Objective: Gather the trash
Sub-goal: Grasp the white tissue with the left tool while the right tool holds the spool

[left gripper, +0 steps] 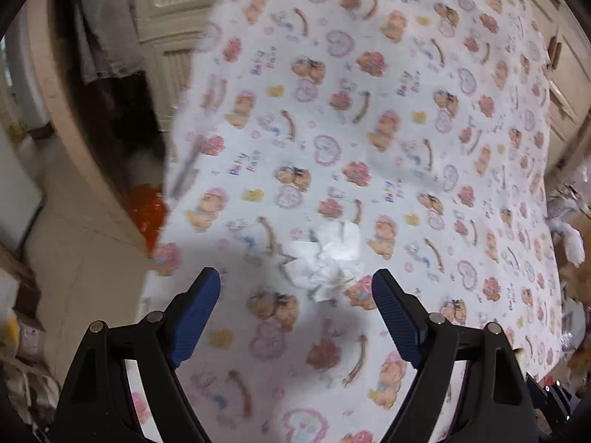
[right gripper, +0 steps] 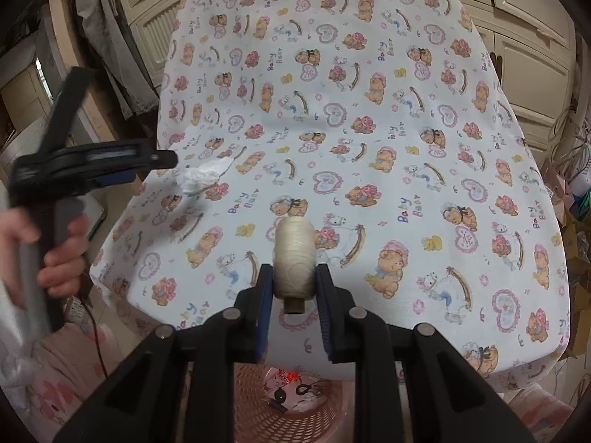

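Left wrist view: the left claw is seen released, its two blue ribbed pads spread wide apart above the bench, which is covered by a white cloth printed with bears and pink hearts.
Crumpled white tissue: it lies on the cloth just ahead of the spread fingers, in line with the gap between them; whether it is touched cannot be told, and the picture is blurred by motion.
Orange object: a glossy orange shape is seen past the left edge of the cloth, low beside the bench; what it is cannot be told.
Right wrist view: the right claw is clenched on a cream-coloured spool of thread, which is gripped on both flanks by the pads, its brown core end pointing toward the camera.
Spool position: it is held at the near edge of the bench, above the cloth and clear of it so far as can be judged.
Pink perforated plastic basket: it stands below the near edge of the bench, directly under the right claw, with small dark items and scraps lying in its bottom.
Tissue from this side: the crumpled white tissue is seen near the left edge of the cloth, with the tips of the left claw just beside it.
Hand: the handle of the left claw is gripped by a bare hand at the left margin.
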{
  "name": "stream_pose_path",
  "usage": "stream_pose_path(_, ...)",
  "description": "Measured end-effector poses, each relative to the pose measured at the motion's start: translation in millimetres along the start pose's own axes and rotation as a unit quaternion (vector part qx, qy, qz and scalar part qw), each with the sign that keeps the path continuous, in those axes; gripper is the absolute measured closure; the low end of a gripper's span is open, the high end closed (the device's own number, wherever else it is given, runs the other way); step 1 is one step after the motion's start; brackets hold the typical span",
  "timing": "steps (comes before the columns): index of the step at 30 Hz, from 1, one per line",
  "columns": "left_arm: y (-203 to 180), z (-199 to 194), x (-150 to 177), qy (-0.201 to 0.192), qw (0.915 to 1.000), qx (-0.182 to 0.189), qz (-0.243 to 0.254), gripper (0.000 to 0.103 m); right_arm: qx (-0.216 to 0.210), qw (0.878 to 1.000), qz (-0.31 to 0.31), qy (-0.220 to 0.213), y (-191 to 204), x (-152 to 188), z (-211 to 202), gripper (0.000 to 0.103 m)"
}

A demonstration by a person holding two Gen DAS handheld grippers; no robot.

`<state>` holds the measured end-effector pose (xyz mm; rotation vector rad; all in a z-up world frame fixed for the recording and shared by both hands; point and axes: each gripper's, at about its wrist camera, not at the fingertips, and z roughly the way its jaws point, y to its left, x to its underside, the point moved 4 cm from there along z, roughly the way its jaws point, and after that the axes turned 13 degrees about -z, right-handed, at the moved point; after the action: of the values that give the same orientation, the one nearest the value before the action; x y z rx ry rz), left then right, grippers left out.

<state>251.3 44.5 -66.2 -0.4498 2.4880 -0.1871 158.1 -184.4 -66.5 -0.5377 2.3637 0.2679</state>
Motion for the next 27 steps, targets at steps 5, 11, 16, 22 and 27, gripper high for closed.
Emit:
stream_pose_path(5,-20.2,19.8,6.5,0.022,0.9983,-0.007,0.054,0.021,-0.005,1.000,0.005,-0.002,-0.1,-2.0,-0.1,0.082)
stream_pose_path(11,-25.4,38.1,6.6,0.029,0.9986,-0.027,0.035,0.021,0.002,1.000,0.004,-0.009,-2.6,-5.8,-3.1,0.082)
stream_pose_path(16,-9.7,43.3,4.7,0.038,0.9989,-0.009,-0.026,0.060,0.001,1.000,0.002,-0.011,-3.7,-5.2,-6.0,0.082)
stream_pose_path(22,-11.3,22.6,16.4,0.021,0.9997,0.014,-0.006,0.081,0.004,1.000,0.001,-0.005,-0.9,-3.2,-1.3,0.082)
stream_pose_path(27,-14.9,-9.0,30.9,0.018,0.9985,0.049,0.017,0.081,0.004,1.000,-0.001,-0.012,0.2,-4.1,-3.0,0.082)
